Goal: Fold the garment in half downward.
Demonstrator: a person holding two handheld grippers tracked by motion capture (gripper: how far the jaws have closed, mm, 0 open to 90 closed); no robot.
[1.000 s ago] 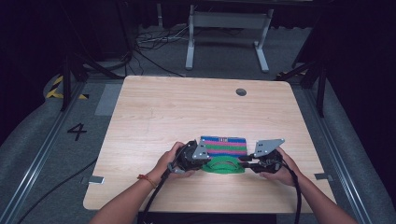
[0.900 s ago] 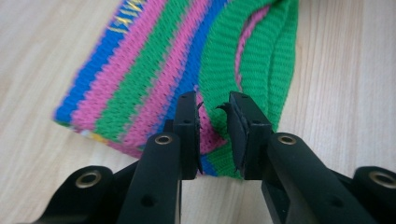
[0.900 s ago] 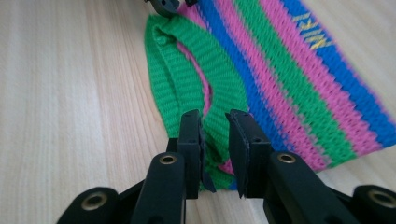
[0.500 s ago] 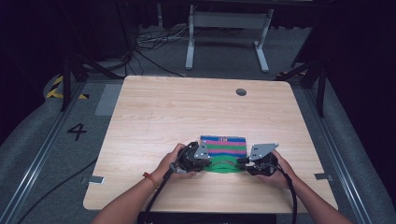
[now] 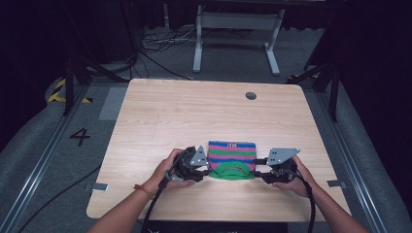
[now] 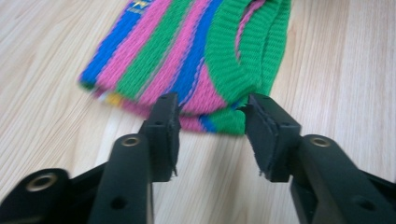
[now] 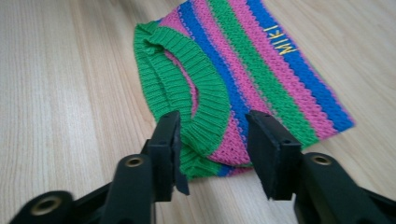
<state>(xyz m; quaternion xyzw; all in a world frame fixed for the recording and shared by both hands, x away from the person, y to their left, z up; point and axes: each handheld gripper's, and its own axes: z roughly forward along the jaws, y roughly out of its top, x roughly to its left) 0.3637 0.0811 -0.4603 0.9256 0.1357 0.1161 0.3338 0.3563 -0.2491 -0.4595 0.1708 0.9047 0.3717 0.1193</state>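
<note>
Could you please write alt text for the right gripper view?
The right gripper stands open at the near corner of a striped knitted garment in green, pink and blue, lying flat on a wooden table. Its ribbed green collar lies just ahead of the jaws.

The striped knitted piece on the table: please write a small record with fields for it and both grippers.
item: striped knitted piece, green, pink and blue, with green ribbed collar
position: flat on the wooden table, near the person's edge
lettering: yellow
left gripper: at one end of the piece, jaws apart, just been opening, pads not pressing
right gripper: at the other end, jaws apart, just been opening
</note>
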